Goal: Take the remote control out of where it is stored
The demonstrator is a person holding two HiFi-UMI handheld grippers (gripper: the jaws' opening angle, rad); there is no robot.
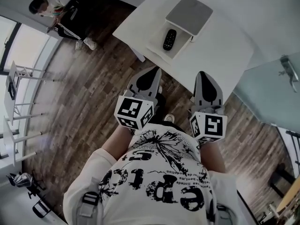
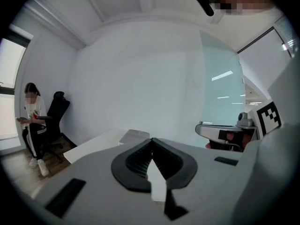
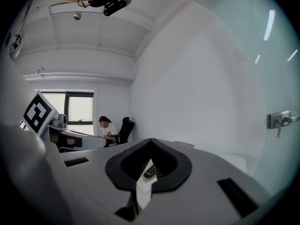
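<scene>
Black plastic remote control (image 1: pixel 169 39) is exposed in open white box (image 1: pixel 158 52) at 12 o'clock for access. Left claw (image 2: pixel 151 138) and right claw (image 3: pixel 150 139) are pressed together, empty.

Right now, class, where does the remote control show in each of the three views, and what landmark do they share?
Head view: remote control upper centre, in the open white tray.
Left gripper view: not in it.
Right gripper view: low centre, glimpsed beyond the jaws.
Shared landmark: the seated person.
</scene>
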